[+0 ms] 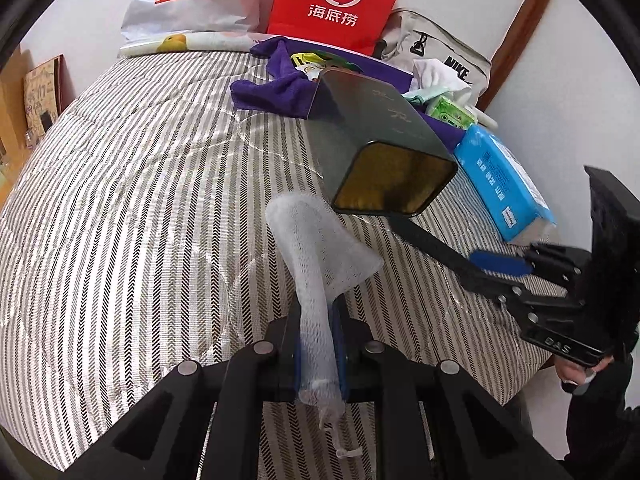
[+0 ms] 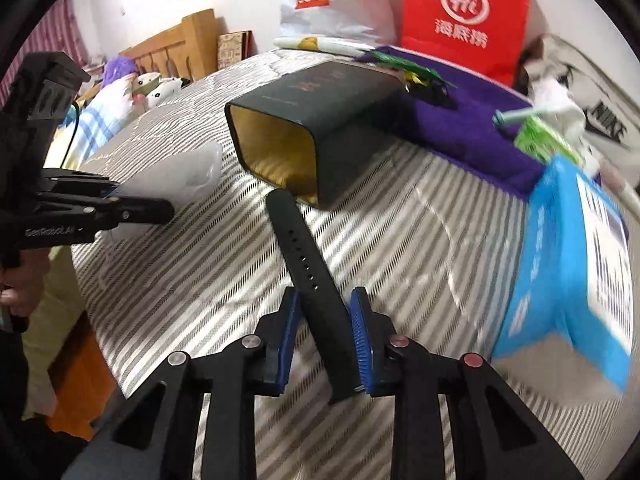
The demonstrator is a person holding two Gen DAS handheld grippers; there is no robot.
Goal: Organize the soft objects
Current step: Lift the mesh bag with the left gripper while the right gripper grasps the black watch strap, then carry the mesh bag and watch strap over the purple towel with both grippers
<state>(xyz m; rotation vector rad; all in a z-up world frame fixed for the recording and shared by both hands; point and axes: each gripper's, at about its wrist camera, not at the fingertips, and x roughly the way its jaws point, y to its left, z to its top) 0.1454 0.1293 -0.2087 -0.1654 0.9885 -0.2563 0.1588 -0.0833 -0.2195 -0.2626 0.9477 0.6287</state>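
White mesh pouch (image 1: 320,264) clamped in left gripper (image 1: 320,344), held above the striped bed cover (image 1: 140,200). Black strap (image 2: 308,264) lies between right gripper (image 2: 326,340) jaws, narrowed but not visibly pinching, tip near the dark tin's (image 2: 304,136) open mouth.

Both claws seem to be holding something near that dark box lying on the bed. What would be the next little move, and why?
Probably the left gripper eases its white mesh pouch forward into the dark box, since the box's open mouth faces the pouch. The right gripper has a black strap between its fingers.
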